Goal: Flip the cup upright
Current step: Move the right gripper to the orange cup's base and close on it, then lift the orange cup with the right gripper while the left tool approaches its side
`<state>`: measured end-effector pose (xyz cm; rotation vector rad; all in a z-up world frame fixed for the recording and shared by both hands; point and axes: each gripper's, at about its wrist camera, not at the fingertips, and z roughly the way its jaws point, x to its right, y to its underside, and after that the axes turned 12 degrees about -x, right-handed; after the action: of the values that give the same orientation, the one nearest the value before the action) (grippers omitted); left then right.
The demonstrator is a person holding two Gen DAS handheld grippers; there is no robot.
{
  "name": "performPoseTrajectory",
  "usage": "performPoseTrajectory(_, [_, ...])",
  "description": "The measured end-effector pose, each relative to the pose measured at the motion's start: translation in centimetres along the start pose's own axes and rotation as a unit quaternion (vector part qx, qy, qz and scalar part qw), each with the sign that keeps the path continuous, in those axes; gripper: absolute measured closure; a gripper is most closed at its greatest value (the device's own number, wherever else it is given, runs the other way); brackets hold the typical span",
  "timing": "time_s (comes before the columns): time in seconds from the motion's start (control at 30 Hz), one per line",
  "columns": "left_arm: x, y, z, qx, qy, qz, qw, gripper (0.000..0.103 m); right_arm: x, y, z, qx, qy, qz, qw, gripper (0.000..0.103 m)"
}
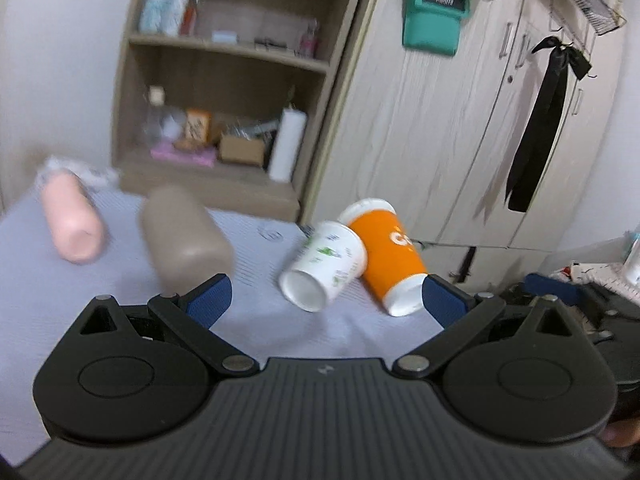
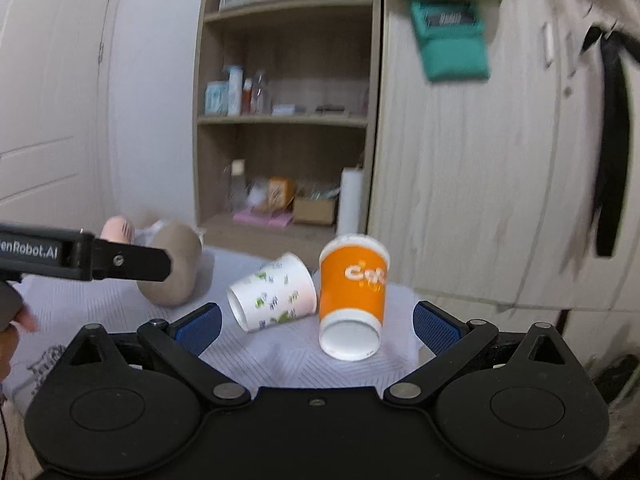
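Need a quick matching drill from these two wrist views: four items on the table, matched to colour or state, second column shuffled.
Column 1:
1. orange cup
2. white cup
3. brown bottle
4. pink bottle

Column 2:
A. lying at the far left of the table
B. printed with green leaves, on its side
C. white lettering on its side, lying with its base toward the cameras
D. lying between the pink bottle and the white cup

Pairs: 1-C, 2-B, 3-D, 4-A
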<state>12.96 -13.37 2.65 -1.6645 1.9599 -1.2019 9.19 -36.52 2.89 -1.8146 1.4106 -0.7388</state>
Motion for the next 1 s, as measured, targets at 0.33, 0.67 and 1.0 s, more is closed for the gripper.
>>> performPoseTrajectory(0.33, [0.9,-2.2,6.4,-0.058,0.019,-0.053,0.9968,0.003,3.7,-2.7,9.8,-0.1,-0.058,0.05,0.992,0.0])
performPoseTrajectory(0.67, [0.7,-3.0,8.5,-0.079,0.029,-0.075,0.9936,0.005,4.5,-2.6,12.2,-0.146,-0.046,0.073,0.985,0.034])
performPoseTrajectory(1.0, [1.2,-2.4,8.8,-0.102,0.061,-0.073,0.9902,0.005,3.5,-1.9,7.6,-0.156,-0.035,0.102,0.982,0.035])
